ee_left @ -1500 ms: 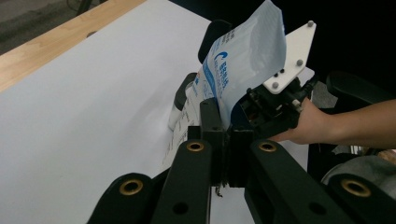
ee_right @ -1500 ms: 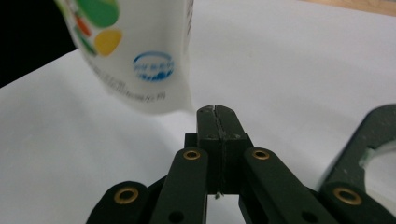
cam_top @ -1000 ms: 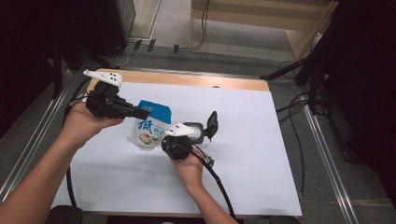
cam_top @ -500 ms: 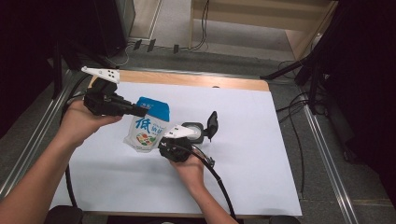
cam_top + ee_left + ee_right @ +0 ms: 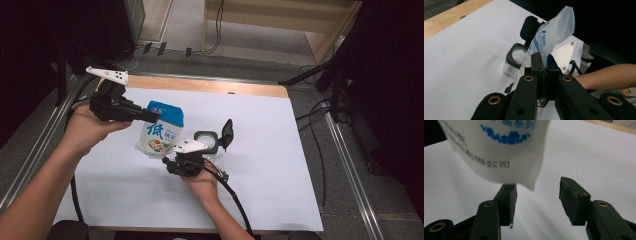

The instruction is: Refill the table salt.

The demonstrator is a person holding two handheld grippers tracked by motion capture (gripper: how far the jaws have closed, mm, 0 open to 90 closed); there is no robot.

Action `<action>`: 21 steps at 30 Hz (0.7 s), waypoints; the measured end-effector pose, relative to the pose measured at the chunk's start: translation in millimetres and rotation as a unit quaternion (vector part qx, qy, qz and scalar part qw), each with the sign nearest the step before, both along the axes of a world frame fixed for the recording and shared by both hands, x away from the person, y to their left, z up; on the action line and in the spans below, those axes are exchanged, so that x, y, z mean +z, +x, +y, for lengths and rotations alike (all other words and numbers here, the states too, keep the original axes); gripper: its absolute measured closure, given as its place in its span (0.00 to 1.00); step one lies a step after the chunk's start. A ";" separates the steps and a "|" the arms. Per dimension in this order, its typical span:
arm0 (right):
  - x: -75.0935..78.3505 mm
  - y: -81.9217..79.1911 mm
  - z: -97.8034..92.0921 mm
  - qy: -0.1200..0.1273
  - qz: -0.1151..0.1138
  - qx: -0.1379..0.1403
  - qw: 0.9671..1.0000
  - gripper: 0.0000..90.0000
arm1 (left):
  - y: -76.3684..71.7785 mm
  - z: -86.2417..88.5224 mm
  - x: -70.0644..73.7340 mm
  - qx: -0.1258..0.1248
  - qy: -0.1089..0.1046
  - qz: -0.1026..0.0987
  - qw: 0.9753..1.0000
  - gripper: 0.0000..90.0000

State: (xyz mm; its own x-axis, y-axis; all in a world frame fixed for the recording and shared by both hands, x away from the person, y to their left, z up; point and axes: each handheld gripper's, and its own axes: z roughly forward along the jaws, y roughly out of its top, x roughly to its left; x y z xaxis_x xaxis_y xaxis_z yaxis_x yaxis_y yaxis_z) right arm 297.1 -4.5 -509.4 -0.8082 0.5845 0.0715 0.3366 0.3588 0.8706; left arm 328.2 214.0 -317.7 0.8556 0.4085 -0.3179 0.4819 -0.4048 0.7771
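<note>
A white and blue printed bag [image 5: 161, 131] hangs tilted above the white sheet, and my left gripper [image 5: 154, 118] is shut on its blue top edge. In the left gripper view the bag [image 5: 551, 35] rises from between the closed jaws of the left gripper [image 5: 543, 65]. My right gripper [image 5: 170, 163] sits low by the bag's bottom right corner. Seen from the right gripper view, the right gripper [image 5: 537, 198] is open, and the bag's lower corner [image 5: 499, 147] hangs just above the left pad without being pinched.
A clear jar [image 5: 206, 142] with its black flip lid [image 5: 227, 133] open stands just behind the right gripper; it is also in the left gripper view as the jar [image 5: 514, 59]. The white sheet [image 5: 280, 165] covers the table, with a wooden edge [image 5: 225, 86] at the back and metal rails on both sides.
The right gripper has slid a little left and toward the person, closer under the bag's bottom. The left gripper has held the bag throughout and barely moved.
</note>
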 end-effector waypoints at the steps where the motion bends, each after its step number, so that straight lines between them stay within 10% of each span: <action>1: -0.3 -0.3 0.8 0.003 -0.005 -0.003 1.000 0.55 | -0.3 -1.3 0.6 -0.001 -0.001 0.000 1.000 1.00; 11: 4.9 -2.4 7.5 0.045 -0.021 -0.017 0.999 0.55 | 2.1 -7.6 -1.0 0.004 -0.008 0.017 1.000 1.00; 21: 5.9 -9.9 13.8 0.031 -0.046 -0.001 0.998 0.69 | 3.5 -7.2 -4.5 0.027 -0.008 0.002 1.000 0.99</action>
